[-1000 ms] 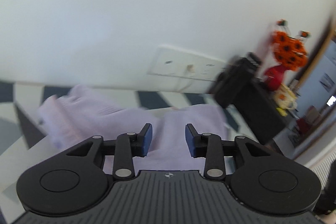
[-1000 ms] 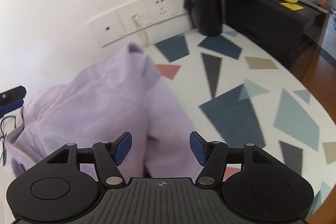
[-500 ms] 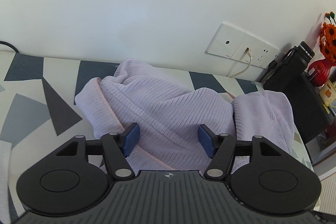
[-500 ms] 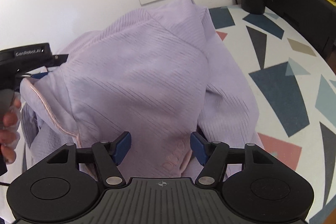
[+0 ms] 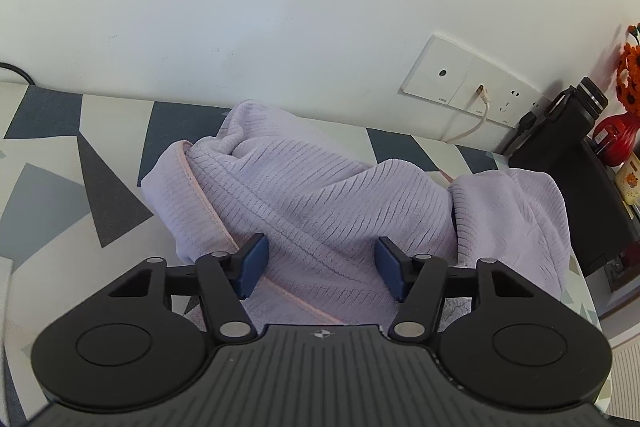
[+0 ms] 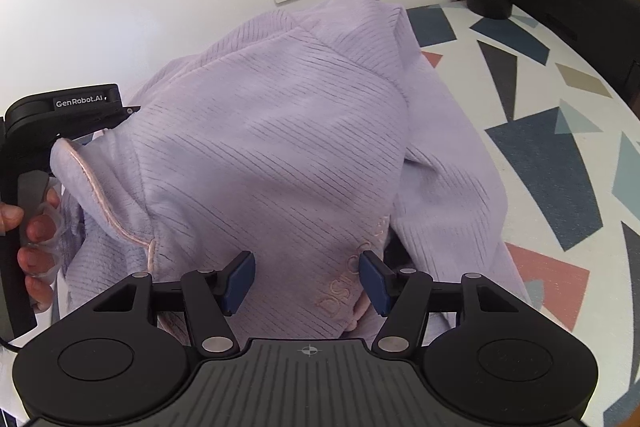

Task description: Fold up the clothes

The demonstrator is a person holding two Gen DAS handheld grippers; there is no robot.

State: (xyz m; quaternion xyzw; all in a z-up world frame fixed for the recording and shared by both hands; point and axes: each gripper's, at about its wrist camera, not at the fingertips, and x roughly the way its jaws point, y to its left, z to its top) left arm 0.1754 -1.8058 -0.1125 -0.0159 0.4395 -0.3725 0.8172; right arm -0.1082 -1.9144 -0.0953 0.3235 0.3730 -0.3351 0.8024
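Observation:
A lilac ribbed fleece garment with pink piping lies crumpled in a heap on the patterned table, close to the wall. My left gripper stands open just above its near edge, nothing between the blue pads. In the right wrist view the same garment fills the middle, with embroidered letters near its lower hem. My right gripper is open over that hem, holding nothing. The left gripper's black body and a hand show at the far left.
A white socket panel with a plugged cable is on the wall behind. A black bottle and a black cabinet with a red vase stand to the right. The table's round edge curves off at the right.
Both grippers have swung toward the garment and come closer to it. The left jaws opened wider. The garment now lies settled in a heap.

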